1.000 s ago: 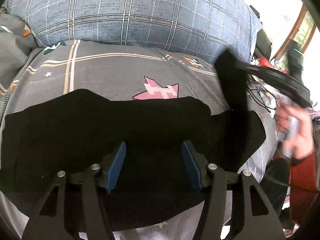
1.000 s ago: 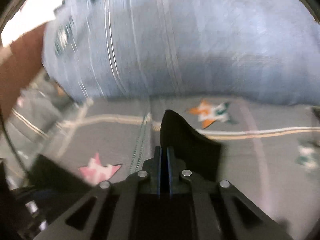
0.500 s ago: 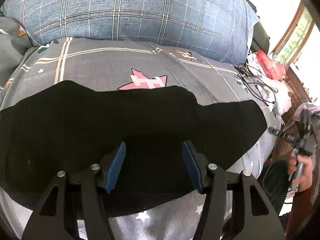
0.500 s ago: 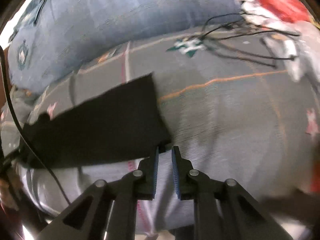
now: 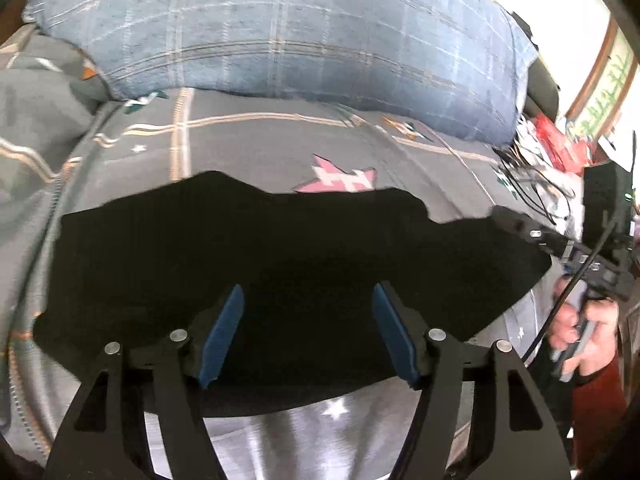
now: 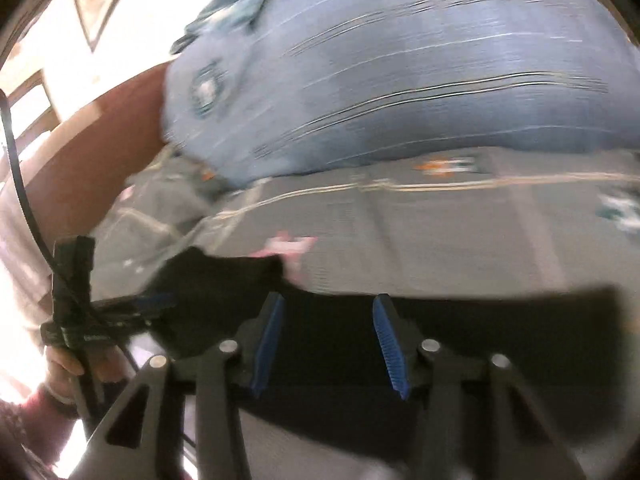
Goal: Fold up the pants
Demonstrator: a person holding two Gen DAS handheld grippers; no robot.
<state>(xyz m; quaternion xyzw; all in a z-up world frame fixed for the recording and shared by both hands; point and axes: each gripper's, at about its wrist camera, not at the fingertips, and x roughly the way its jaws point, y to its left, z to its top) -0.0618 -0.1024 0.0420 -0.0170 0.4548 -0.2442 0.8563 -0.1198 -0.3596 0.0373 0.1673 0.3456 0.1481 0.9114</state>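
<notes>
Black pants [image 5: 280,264] spread lengthwise left-right, lower frame; left gripper [image 5: 308,332] and right gripper [image 6: 326,344] both agape, empty, over near edge.

A bed covered in a grey sheet [image 5: 256,148] printed with stars and plaid lines fills the room. A blue plaid pillow [image 5: 288,36] lies along its far side. Bright daylight enters at the wood-framed window [image 5: 612,64], beside tangled black cables [image 5: 532,184].
</notes>
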